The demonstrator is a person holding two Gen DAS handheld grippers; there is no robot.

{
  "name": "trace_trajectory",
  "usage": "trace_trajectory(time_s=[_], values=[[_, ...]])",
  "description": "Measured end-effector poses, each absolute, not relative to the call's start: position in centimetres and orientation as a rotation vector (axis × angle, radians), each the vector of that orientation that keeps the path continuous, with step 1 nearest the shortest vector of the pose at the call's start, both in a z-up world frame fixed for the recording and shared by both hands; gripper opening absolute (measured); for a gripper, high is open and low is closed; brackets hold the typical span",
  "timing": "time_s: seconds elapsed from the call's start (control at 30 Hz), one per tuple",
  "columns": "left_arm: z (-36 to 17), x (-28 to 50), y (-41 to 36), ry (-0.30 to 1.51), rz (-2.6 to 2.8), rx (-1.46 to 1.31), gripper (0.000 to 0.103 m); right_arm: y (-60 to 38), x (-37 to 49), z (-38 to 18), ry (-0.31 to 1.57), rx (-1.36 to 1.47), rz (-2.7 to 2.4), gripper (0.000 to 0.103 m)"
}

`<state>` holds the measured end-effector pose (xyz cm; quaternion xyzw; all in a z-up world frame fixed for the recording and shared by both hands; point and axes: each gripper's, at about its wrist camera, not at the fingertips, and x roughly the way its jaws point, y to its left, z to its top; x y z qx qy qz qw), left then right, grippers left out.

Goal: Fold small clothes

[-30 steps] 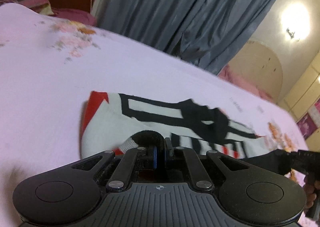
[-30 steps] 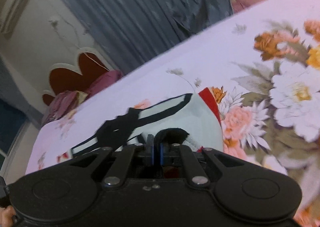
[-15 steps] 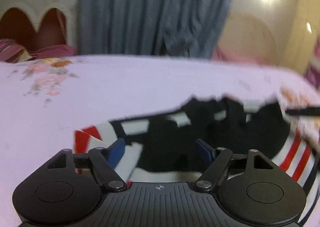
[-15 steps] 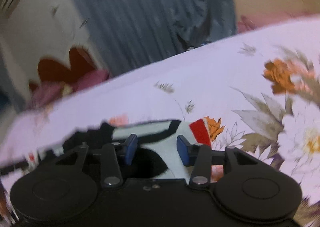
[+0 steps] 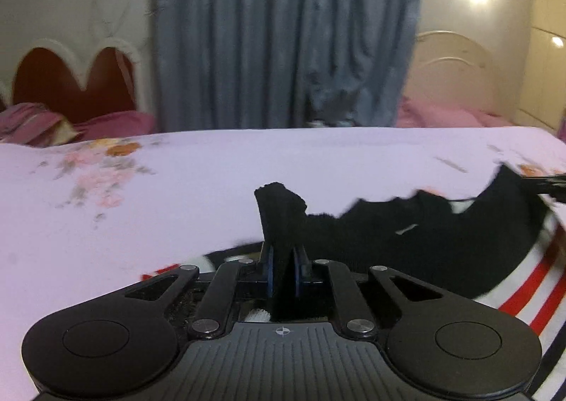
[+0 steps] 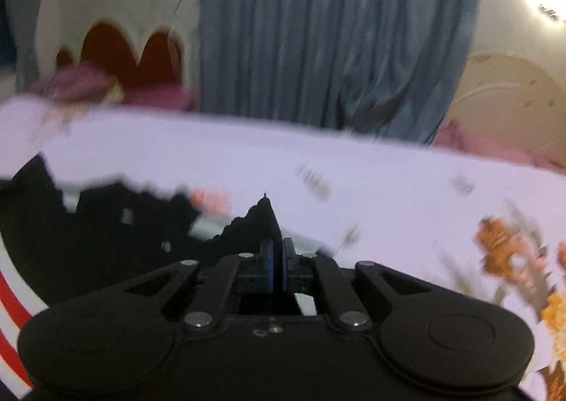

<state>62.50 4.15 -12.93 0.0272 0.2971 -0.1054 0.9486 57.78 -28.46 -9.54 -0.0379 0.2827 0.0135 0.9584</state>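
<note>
A wide bed (image 5: 247,167) fills both views, its sheet pale lilac and smooth, printed with faded pink and orange flowers. Behind it hangs a blue-grey curtain (image 5: 283,33) in deep vertical pleats, beside a white scalloped headboard (image 5: 74,82) with dark red panels.

The small garment (image 5: 460,245) lies on the bed between the two grippers. Its upper layer is soft black knit with a fuzzy, ragged-looking edge; beneath it shows white fabric with red stripes and thin black lines. It may be a child's top, though blur hides its outline.

The left gripper (image 5: 282,271) has its jaws closed on a fold of the black fabric, which stands up above the blue pads in a stiff peak. The right gripper (image 6: 278,268) has its jaws pressed together on another black edge of the garment (image 6: 106,231), pinching it into a thin point.
</note>
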Motion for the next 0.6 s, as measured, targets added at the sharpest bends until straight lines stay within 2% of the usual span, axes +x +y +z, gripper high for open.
trace_trajectory(time_s=[0.07,0.13,0.23,0.27,0.3,0.33,0.37,0.4,0.43,0.5,0.53,0.6], values=[[-14.6,64.2,3.9,0.703,-0.177,0.064,0.010,-29.4,59.3,-10.8,0.640,-0.035,-0.016,0.004],[-15.8,64.5,3.1,0.705,-0.155,0.110,0.010,-29.9,60.6,-13.6,0.739,-0.028,-0.051,0.004],[-15.9,64.3,1.4,0.688,-0.113,0.219,0.015,-29.4,60.4,-13.8,0.718,-0.064,-0.066,0.005],[-15.8,64.2,1.1,0.685,-0.103,0.244,0.018,-29.2,60.4,-13.7,0.720,-0.082,-0.075,0.005],[-15.4,64.0,0.6,0.690,-0.086,0.274,0.031,-28.8,60.4,-13.5,0.723,-0.098,-0.082,0.006],[-14.5,63.7,0.1,0.690,-0.061,0.288,0.043,-28.1,60.5,-13.2,0.717,-0.121,-0.098,0.018],[-13.5,63.2,-0.3,0.663,-0.069,0.269,0.068,-27.4,60.3,-12.5,0.684,-0.138,-0.110,0.045],[-12.6,62.6,-0.6,0.638,-0.100,0.232,0.074,-26.6,59.4,-11.5,0.618,-0.129,-0.083,0.059],[-11.9,62.1,-1.2,0.626,-0.133,0.194,0.074,-26.1,58.9,-11.0,0.590,-0.110,-0.044,0.066],[-11.4,61.5,-3.3,0.640,-0.213,0.177,0.074,-23.9,59.0,-10.9,0.639,-0.091,0.061,0.058],[-11.6,61.3,-4.4,0.650,-0.231,0.190,0.074,-22.6,59.2,-11.3,0.664,-0.101,0.096,0.050],[-12.7,61.7,-5.6,0.696,-0.228,0.202,0.074,-21.2,59.8,-12.1,0.711,-0.082,0.133,0.043]])
